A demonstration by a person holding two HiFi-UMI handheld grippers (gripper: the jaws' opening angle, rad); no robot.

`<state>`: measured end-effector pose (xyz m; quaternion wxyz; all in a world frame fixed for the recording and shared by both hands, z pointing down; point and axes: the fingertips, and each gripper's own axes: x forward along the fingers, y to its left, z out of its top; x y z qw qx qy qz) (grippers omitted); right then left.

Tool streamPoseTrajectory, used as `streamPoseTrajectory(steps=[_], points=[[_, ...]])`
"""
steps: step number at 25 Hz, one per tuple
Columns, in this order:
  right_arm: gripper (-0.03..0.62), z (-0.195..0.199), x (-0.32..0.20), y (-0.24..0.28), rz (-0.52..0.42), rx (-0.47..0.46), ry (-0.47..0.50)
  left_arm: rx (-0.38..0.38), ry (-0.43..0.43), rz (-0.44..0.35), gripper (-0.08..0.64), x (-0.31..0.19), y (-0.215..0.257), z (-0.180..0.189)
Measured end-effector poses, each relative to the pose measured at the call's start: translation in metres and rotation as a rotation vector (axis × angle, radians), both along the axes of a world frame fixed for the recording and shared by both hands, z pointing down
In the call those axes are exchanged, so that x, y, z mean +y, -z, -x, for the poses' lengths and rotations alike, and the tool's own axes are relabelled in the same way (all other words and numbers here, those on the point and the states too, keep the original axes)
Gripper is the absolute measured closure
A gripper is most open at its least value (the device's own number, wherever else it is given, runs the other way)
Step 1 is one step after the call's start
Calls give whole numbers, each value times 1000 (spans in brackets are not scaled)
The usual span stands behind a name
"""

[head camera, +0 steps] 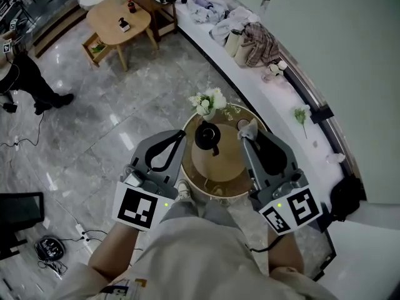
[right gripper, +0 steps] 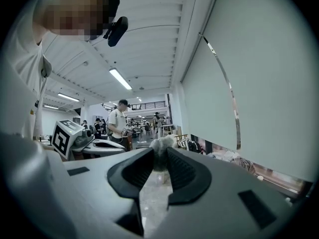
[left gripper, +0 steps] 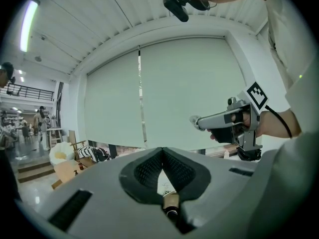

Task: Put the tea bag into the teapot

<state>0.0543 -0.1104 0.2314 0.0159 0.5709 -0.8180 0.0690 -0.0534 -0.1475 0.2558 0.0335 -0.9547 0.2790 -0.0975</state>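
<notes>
A black teapot (head camera: 206, 135) stands on a round wooden tray (head camera: 219, 162) on a small round table (head camera: 189, 181). My right gripper (head camera: 246, 132) hovers just right of the teapot, shut on a pale grey tea bag (head camera: 247, 128). In the right gripper view the tea bag (right gripper: 161, 148) is pinched between the dark pads (right gripper: 182, 171) of the right gripper (right gripper: 160, 154). My left gripper (head camera: 180, 137) sits left of the teapot with its jaws shut on nothing; in its own view the left gripper (left gripper: 162, 152) has its pads meeting. The right gripper (left gripper: 197, 121) also shows there, raised.
A vase of white flowers (head camera: 209, 102) stands at the table's far edge. A curved white bench (head camera: 262, 67) with clothes runs along the window on the right. A low wooden table (head camera: 119, 20) is at the far left, and a person (head camera: 28, 77) stands on the marble floor.
</notes>
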Motion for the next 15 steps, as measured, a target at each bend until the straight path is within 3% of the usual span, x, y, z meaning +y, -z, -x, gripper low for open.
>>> streamPoseTrajectory(steps=[7, 11, 15], points=[[511, -13, -22, -19, 46, 2, 33, -17, 24, 17, 552, -11, -15, -18], [511, -14, -40, -31, 84, -59, 83, -62, 29, 14, 552, -24, -31, -27], [511, -17, -57, -49, 126, -30, 99, -78, 26, 60, 552, -34, -52, -35]])
